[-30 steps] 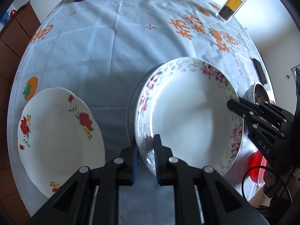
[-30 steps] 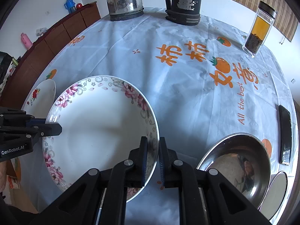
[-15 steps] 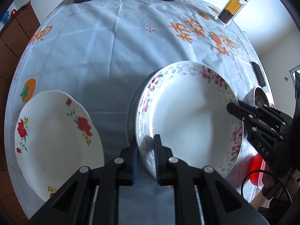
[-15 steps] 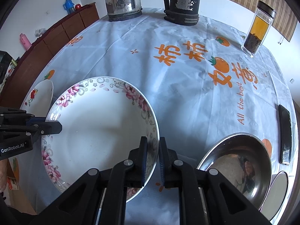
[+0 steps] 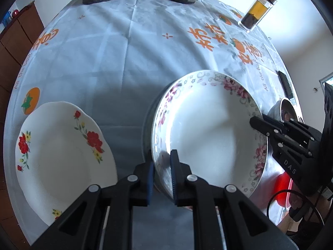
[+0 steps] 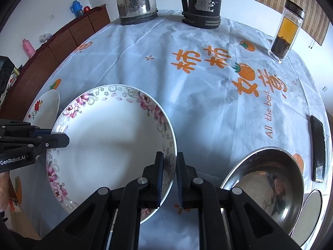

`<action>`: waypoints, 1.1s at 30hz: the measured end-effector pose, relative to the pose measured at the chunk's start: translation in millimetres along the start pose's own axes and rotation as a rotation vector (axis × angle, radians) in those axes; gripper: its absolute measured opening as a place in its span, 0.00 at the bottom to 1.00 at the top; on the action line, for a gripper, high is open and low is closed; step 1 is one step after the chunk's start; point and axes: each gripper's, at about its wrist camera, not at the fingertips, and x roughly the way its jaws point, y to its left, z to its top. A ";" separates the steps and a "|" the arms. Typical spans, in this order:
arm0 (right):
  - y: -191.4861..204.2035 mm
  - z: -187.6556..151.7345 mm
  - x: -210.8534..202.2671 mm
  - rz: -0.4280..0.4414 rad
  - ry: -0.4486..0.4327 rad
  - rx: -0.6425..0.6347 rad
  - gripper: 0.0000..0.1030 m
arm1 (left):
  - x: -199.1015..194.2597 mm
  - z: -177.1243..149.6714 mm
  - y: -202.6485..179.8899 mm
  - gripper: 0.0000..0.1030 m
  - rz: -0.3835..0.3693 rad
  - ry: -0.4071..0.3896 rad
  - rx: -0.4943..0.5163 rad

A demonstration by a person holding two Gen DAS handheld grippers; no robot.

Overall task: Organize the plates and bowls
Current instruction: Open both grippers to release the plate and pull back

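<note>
A deep white plate with a pink flower rim [image 5: 208,133] [image 6: 108,137] hangs just over the tablecloth, held from both sides. My left gripper [image 5: 162,162] is shut on its near-left rim and shows in the right wrist view as the left gripper [image 6: 62,140]. My right gripper [image 6: 169,162] is shut on the opposite rim; in the left wrist view the right gripper [image 5: 256,123] sits at the plate's right edge. A white scalloped plate with red flowers [image 5: 58,152] [image 6: 45,106] lies flat to the left. A steel bowl [image 6: 266,179] [image 5: 285,112] sits to the right.
A kettle [image 6: 135,2], a dark flask [image 6: 200,2] and a glass tea jar [image 6: 288,29] stand at the far edge. A black phone [image 6: 317,148] lies at the right edge, with another pale dish [image 6: 312,208] near the bowl. A wooden cabinet [image 6: 62,41] runs along the left wall.
</note>
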 end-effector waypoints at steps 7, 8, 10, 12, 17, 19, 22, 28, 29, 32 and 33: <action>0.7 -1.1 1.7 0.005 0.000 0.002 0.12 | -1.3 -1.9 2.2 0.11 0.000 -0.009 -0.019; 0.9 -1.2 1.9 0.005 -0.001 0.002 0.12 | -1.2 -2.0 2.6 0.11 -0.001 -0.009 -0.020; 0.4 -1.5 2.1 0.005 -0.001 0.002 0.12 | -1.6 -2.4 2.7 0.11 0.000 -0.010 -0.021; 0.6 -1.9 1.7 0.007 -0.004 0.003 0.12 | -2.5 -3.3 1.1 0.11 0.010 -0.012 -0.010; 0.7 -2.4 2.2 0.008 -0.005 0.003 0.12 | -3.7 -3.9 0.3 0.11 0.018 -0.013 -0.005; 1.0 -2.9 2.7 0.009 -0.005 0.003 0.12 | -4.3 -3.9 0.9 0.11 0.016 -0.011 -0.012; 1.8 -3.3 3.8 0.009 -0.003 0.001 0.13 | -5.5 -4.4 2.1 0.11 0.019 -0.016 -0.017; 1.8 -3.8 4.9 0.009 -0.004 0.002 0.12 | -8.3 -5.1 0.8 0.17 0.071 -0.027 -0.004; 2.0 -3.9 4.9 0.006 -0.003 -0.001 0.11 | -8.3 -5.4 0.7 0.21 0.076 -0.028 0.000; 1.7 -2.8 3.9 0.003 -0.004 -0.004 0.11 | -2.5 -6.5 3.1 0.22 0.057 -0.007 -0.007; 1.4 -2.9 3.8 0.004 -0.005 -0.003 0.11 | -1.2 -7.5 3.7 0.22 0.055 -0.003 -0.011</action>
